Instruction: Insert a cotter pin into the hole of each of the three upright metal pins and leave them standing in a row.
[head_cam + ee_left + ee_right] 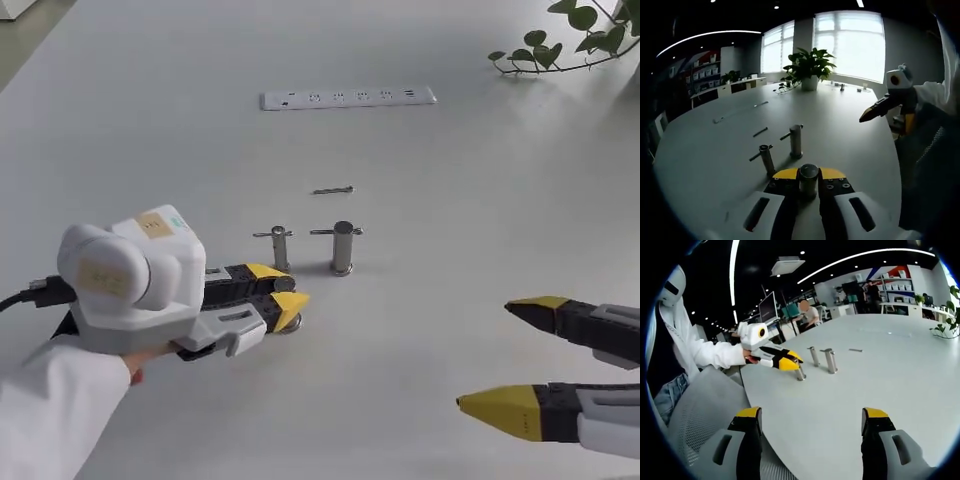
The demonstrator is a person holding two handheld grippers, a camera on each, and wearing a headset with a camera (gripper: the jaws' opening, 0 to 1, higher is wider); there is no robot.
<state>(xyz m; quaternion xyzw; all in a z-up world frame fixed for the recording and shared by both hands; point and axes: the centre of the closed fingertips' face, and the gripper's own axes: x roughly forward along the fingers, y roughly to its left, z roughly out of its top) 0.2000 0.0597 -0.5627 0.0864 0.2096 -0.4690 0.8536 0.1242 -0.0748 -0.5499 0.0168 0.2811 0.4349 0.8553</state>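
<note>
**Left gripper clamped on one pin, right gripper wide open**

Head view: the left gripper [290,298] lies low on the white table [450,180], yellow tips closed together; the right gripper [486,355] comes in from the right edge, jaws spread wide with nothing between them. Just beyond the left gripper's tips, the left standing pin [280,247] and the right standing pin [343,247] are upright side by side; each carries a crosswise cotter [325,231] near its top. A loose cotter pin [332,190] lies flat behind them; a white power strip [348,98] sits farther back, with plant leaves [570,40] in the corner.

Left gripper view adds the grip: the held pin [808,180] stands squeezed between the jaws, its round flat cap facing up; cannot tell whether a cotter goes through it. It sits near the two standing pins, roughly in line with them.

Right gripper view adds the room: a seated person [810,315], office shelving, and a grey mesh chair [705,410] by the table edge.

Pins are smooth shiny metal cylinders, the right one thicker; cotters are thin wire; the table is matte.
</note>
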